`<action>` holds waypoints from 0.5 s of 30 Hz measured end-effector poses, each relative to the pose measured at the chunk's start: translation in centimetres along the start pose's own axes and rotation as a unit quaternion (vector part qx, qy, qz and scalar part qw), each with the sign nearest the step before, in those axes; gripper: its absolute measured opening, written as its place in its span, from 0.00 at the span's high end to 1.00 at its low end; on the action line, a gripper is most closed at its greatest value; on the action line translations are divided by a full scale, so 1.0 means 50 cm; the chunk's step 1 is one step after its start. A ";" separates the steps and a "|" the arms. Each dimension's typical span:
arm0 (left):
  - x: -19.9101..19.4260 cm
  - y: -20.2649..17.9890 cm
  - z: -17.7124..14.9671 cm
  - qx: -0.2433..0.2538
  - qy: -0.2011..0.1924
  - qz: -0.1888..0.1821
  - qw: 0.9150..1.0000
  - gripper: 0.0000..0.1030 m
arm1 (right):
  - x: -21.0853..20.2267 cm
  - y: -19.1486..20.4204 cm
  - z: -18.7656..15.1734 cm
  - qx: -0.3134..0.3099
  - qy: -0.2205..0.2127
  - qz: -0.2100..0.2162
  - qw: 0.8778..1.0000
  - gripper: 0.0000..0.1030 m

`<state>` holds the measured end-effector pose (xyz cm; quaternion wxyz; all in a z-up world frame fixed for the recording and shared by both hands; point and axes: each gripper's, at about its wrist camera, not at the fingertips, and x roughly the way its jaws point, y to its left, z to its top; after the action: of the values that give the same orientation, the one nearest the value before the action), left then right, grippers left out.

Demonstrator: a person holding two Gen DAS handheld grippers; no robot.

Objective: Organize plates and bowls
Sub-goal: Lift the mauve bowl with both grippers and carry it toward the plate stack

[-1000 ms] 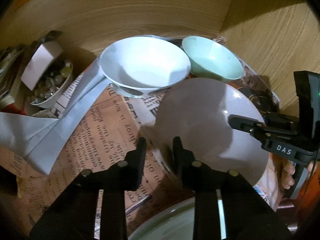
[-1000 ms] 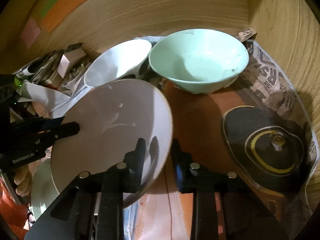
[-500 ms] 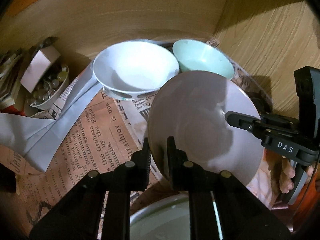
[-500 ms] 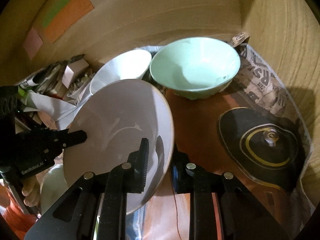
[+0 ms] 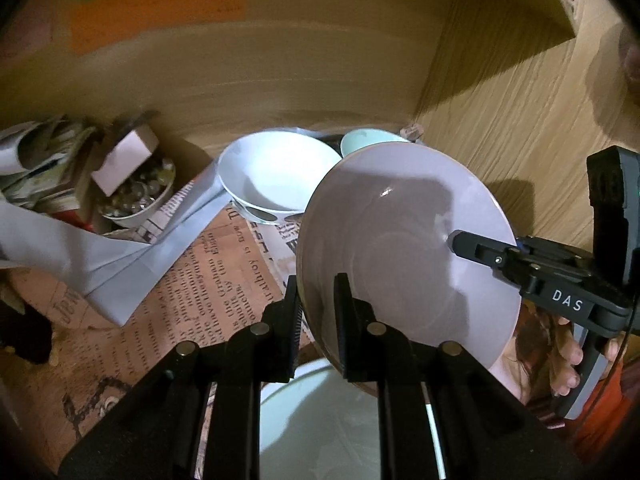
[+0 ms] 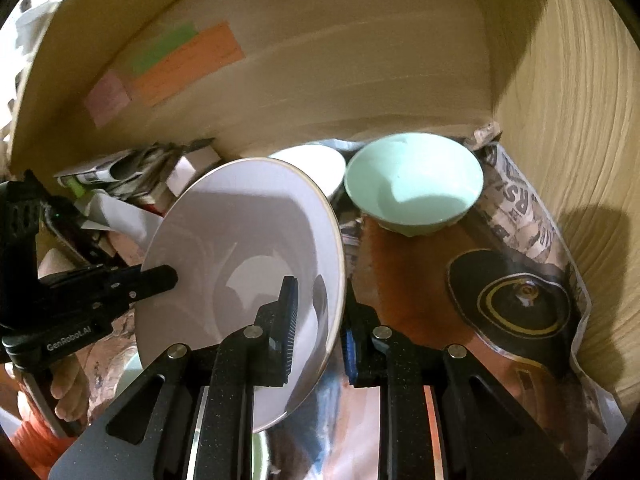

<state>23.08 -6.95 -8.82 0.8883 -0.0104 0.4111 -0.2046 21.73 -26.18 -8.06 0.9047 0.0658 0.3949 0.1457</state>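
Plate: the white plate [image 5: 404,248] is in the air, tilted steeply, above the cabinet floor and in front of the two bowls.
Left gripper [image 5: 316,300]: its fingers are clamped on the lower left rim of the plate.
Right gripper [image 6: 318,308]: clamped on the opposite rim, one finger on the face and one behind it.
Change: compared with one second ago, the plate is higher and stands more upright, and both cameras now see more of the back wall and the orange note [image 6: 188,64]. The plate is lifted, not put down.
Bowls: the white bowl [image 5: 278,178] and the mint bowl [image 6: 412,182] stand side by side at the back, as before.
Below: another pale dish [image 5: 324,420] lies under the left gripper.
Lid: a black lid [image 6: 516,296] rests on the newspaper liner [image 5: 168,280] at the right.
Meaning: I judge the plate is in transport to its place; the destination is not yet clear.
Risk: with two grips on one steep plate, uneven motion can twist it.
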 end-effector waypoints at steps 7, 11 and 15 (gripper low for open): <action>-0.058 0.011 -0.032 -0.009 -0.021 0.012 1.000 0.86 | -0.020 0.042 -0.012 -0.017 -0.008 0.010 1.000 0.83; -0.102 0.022 -0.063 -0.020 -0.034 0.018 0.999 0.86 | -0.030 0.069 -0.020 -0.030 -0.011 0.020 0.999 0.83; -0.136 0.035 -0.087 -0.034 -0.040 0.026 0.998 0.86 | -0.041 0.104 -0.033 -0.046 -0.014 0.029 0.998 0.83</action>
<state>16.61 -2.18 -7.09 0.9080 -0.0382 0.3825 -0.1664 18.10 -21.88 -6.52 0.9077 0.0375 0.3725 0.1895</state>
